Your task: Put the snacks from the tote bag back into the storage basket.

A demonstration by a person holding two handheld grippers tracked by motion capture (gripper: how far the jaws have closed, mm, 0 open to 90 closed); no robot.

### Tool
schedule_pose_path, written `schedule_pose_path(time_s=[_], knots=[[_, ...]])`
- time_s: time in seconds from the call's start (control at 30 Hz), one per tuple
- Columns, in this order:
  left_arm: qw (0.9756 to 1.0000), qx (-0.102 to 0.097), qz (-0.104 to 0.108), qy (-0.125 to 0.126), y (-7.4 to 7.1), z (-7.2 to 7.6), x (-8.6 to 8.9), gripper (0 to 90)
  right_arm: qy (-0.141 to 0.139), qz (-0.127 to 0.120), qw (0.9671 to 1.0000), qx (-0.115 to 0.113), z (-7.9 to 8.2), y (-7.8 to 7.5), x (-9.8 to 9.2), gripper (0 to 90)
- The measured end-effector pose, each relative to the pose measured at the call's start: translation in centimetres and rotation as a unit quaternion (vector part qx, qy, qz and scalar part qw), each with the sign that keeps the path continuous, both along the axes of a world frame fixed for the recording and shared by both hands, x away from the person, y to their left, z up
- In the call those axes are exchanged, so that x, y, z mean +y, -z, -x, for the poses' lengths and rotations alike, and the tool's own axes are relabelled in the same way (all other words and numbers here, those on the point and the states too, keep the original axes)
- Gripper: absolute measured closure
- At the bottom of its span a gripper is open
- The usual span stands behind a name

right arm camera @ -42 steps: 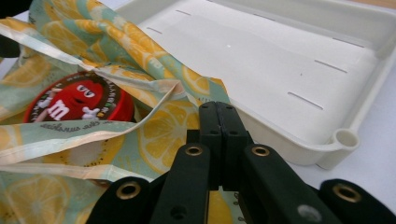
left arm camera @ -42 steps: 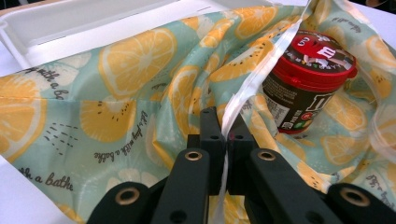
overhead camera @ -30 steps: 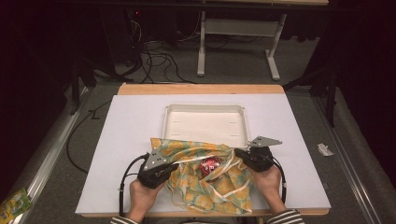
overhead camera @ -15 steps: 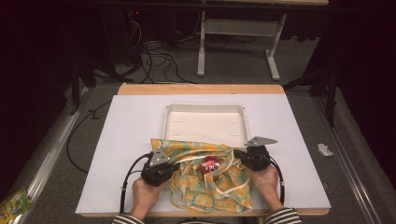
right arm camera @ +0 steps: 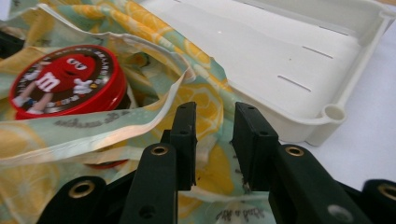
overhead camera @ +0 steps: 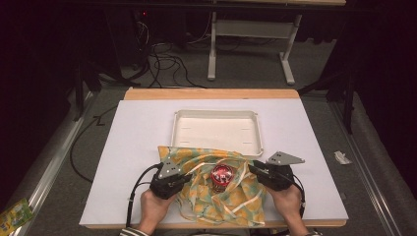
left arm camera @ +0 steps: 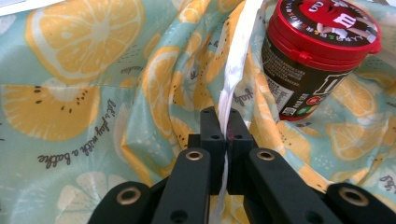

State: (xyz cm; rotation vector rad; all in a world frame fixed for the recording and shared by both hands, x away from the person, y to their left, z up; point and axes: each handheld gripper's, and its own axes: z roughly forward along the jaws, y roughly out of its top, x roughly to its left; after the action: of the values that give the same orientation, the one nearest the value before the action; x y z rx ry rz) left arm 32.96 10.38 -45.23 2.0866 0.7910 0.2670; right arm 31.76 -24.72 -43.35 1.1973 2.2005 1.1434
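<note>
The white tabletop (overhead camera: 123, 147) carries an empty white tray (overhead camera: 216, 130) at its middle, and just in front of the tray lies a lemon-print bag (overhead camera: 216, 196), its far edge touching the tray. Inside the open bag stands a red-lidded can (overhead camera: 222, 174), upright. The left hand-held gripper (left arm camera: 224, 135) is clenched on a white strap (left arm camera: 233, 70) of the bag. The right hand-held gripper (right arm camera: 212, 140) has just been opening; its jaws stand apart with nothing pressed between them, over the bag's rim. I judge the work is at an early stage: the bag is spread open, but the can is not yet taken out to the tray.
</note>
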Motion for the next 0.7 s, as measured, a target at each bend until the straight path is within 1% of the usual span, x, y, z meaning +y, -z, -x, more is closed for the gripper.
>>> schedule_pose_path(time_s=[0.1, 0.17, 0.3, 0.47, 0.53, 0.6, 0.63, 0.7], knots=[[1.0000, 0.000, 0.001, 0.000, 0.0, 0.1, 0.0, 89.4, -0.002, -0.008, 1.0000, -0.005, 0.8, -0.3, -0.1, 70.0], [1.0000, -0.001, 0.003, 0.000, -0.1, 0.2, 0.0, 89.4, -0.006, -0.014, 0.9999, -0.004, 1.4, -0.5, 0.1, 68.9], [1.0000, -0.002, 0.006, 0.002, -0.2, 0.3, -0.1, 89.4, -0.028, -0.012, 0.9995, -0.009, 2.9, -0.9, 0.9, 66.4], [1.0000, -0.003, 0.006, 0.004, -0.2, 0.4, 0.0, 89.4, -0.047, -0.013, 0.9988, 0.001, 4.4, -0.7, 1.7, 65.7], [1.0000, -0.004, 0.006, 0.004, -0.2, 0.5, 0.1, 89.4, -0.056, -0.016, 0.9983, 0.003, 5.1, -0.7, 1.9, 65.3], [1.0000, -0.005, 0.007, 0.004, -0.3, 0.5, 0.1, 89.4, -0.065, -0.015, 0.9978, 0.002, 5.7, -0.8, 2.0, 64.7], [1.0000, -0.005, 0.007, 0.004, -0.3, 0.5, 0.1, 89.4, -0.068, -0.016, 0.9976, 0.004, 6.1, -0.8, 2.1, 64.3], [0.9999, -0.004, 0.009, 0.003, -0.2, 0.6, 0.1, 89.4, -0.070, -0.012, 0.9975, 0.005, 6.6, -0.7, 2.2, 63.7]])
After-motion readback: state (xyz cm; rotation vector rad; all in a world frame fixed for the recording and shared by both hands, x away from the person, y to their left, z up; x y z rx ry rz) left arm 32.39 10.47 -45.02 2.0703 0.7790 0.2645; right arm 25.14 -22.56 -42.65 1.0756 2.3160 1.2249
